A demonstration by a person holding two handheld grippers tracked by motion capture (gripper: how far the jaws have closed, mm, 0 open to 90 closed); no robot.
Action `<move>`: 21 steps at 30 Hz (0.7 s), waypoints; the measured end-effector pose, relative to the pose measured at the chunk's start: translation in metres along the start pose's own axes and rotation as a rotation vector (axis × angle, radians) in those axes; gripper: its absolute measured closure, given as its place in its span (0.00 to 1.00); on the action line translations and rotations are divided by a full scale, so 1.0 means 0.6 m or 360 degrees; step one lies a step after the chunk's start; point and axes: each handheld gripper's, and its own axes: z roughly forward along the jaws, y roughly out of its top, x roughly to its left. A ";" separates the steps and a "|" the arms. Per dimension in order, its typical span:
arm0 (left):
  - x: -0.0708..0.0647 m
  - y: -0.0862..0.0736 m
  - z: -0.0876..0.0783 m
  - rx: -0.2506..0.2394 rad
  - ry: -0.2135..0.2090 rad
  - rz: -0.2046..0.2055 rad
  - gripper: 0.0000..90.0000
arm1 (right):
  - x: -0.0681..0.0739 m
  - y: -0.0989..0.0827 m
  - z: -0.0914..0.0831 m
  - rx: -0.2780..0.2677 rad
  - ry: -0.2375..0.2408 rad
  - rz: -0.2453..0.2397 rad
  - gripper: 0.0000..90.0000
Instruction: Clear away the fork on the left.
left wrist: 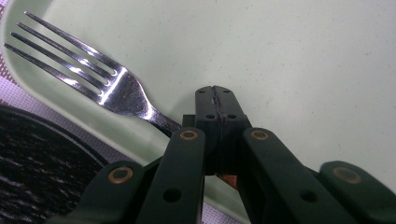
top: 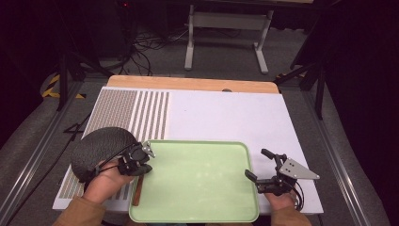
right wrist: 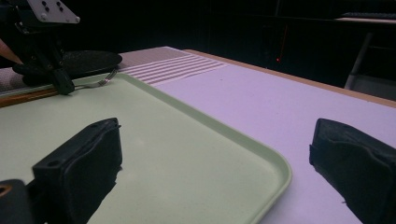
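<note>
The left gripper (left wrist: pixel 218 100) is clenched on a fork (left wrist: pixel 112 88), whose handle is hidden behind the jaws; the tines reach toward the upper left, over the green tray's (left wrist: pixel 303 56) rim. A dark plate (left wrist: pixel 37 163) is cut off lower left. The right gripper (right wrist: pixel 210 172) is released, straddling the tray's corner.

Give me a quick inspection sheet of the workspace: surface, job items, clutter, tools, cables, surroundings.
Surface: white mat with striped patch, on wooden table.
Job's things: fork, tines over the green tray corner; wooden handle lies beside the tray.
Clutter: dark round plate left of tray.
Tools: left tool shut on fork; right tool open over tray's right rim, holding nothing.
Cables: black leads off both tools; tangle on floor beyond.
Surroundings: dark room, grey table frame behind.
</note>
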 end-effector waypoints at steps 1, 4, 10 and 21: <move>0.000 0.000 0.000 0.0001 0.0003 -0.0006 1.00 | 0.000 0.000 0.000 0.0002 -0.0002 -0.0001 0.03; 0.003 -0.002 -0.001 -0.0001 0.0000 -0.0024 1.00 | 0.000 0.000 0.000 0.0002 -0.0003 0.0000 0.03; -0.002 -0.002 -0.008 -0.0049 -0.0004 0.0004 0.99 | 0.000 0.000 0.000 0.0000 0.0000 -0.0003 0.03; -0.016 -0.010 -0.050 -0.0417 -0.0048 0.0014 0.55 | 0.000 0.001 0.001 -0.0001 0.0017 0.0004 0.04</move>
